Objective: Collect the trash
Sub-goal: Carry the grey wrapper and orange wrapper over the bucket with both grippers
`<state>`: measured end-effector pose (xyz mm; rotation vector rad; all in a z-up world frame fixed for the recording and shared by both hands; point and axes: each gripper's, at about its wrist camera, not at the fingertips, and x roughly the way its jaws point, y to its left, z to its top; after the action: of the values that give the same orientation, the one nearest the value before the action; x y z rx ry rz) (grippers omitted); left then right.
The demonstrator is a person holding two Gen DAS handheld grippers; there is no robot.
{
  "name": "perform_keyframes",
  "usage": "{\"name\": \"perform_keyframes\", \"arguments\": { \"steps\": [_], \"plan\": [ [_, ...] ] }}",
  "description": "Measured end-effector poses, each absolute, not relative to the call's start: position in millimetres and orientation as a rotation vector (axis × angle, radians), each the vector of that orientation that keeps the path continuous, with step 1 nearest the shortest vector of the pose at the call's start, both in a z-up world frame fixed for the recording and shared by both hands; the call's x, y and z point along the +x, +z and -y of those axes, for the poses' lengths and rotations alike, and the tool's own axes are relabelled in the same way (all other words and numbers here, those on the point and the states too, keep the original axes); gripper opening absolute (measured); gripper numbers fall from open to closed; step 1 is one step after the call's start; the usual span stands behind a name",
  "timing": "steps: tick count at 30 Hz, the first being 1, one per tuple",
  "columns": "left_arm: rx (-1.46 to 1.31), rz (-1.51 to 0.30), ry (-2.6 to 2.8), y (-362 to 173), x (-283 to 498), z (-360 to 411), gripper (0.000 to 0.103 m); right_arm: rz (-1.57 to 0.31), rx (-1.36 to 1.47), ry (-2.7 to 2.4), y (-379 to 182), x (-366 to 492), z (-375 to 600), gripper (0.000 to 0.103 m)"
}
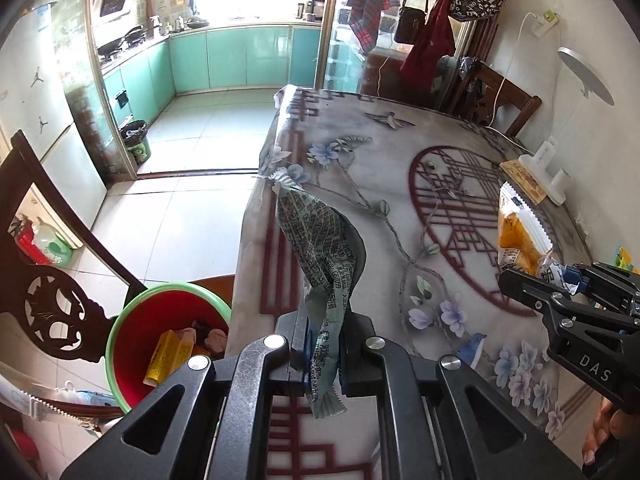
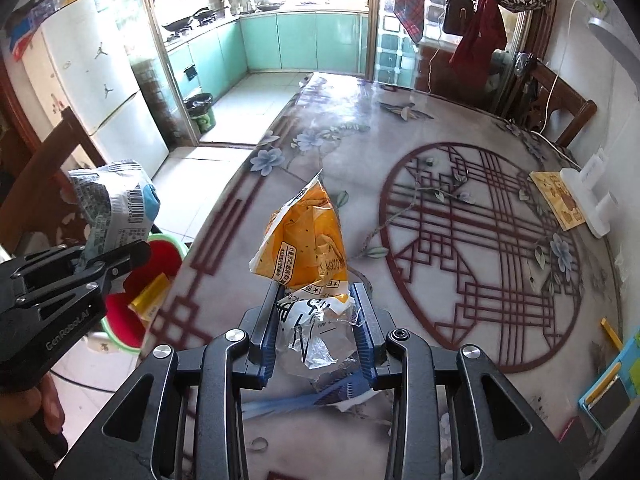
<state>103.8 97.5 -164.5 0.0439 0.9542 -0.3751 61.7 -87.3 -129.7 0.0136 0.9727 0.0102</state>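
The left hand-held gripper (image 1: 320, 354) is clenched on a crinkled grey-green printed wrapper (image 1: 326, 248), raised at the worktop (image 1: 400, 184) edge, just beside the red bucket (image 1: 132, 332) with a green rim below. The right hand-held gripper (image 2: 316, 330) pinches a crumpled orange-and-white snack bag (image 2: 308, 244) above the glossy worktop, patterned with flowers and red lattice. A tiled kitchen with teal cabinets (image 1: 228, 56) lies beyond.
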Motion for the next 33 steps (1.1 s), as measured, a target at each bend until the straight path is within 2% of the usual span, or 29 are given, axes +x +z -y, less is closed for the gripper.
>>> {"name": "perform_keyframes", "arguments": {
  "steps": [12,33],
  "plan": [
    [0.007,-0.945,-0.325,-164,114,-132,0.007,-0.959,-0.029,0.049,-124,74,55,0.031],
    [-0.089,-1.022,-0.143,-204,135,-249,0.007,-0.992,-0.110,0.212,-141,107,-30,0.031]
  ]
}}
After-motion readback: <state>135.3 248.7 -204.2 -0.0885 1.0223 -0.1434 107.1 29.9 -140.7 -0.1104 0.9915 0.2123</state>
